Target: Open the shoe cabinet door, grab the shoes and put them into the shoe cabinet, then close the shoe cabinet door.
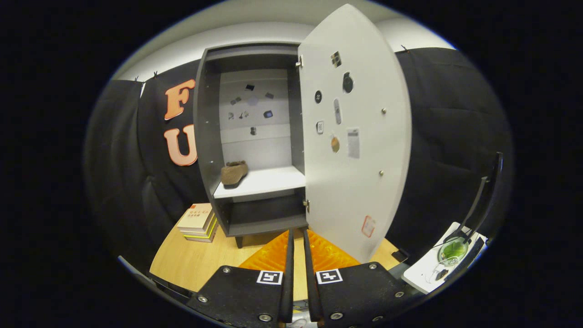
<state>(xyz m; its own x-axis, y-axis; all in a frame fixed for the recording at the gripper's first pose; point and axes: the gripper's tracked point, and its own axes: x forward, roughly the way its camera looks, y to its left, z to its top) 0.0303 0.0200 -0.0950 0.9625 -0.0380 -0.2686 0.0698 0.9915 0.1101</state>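
the gripper (296,241) sits low over the wooden table (191,264) with its two fingers drawn nearly together, just a thin gap between them and nothing caught in it, pointing at the foot of the shoe cabinet (207,136). the cabinet door (360,182) stands swung wide open on the right, small stickers dotted over its inner face, and one brown shoe (234,173) rests on the pale shelf (264,182) at its left end. a stack of books (198,222) lies on the table just left of the cabinet, and off to the right there's what looks like a glass cup (452,251) on a white surface, hard to make out in the warped view.
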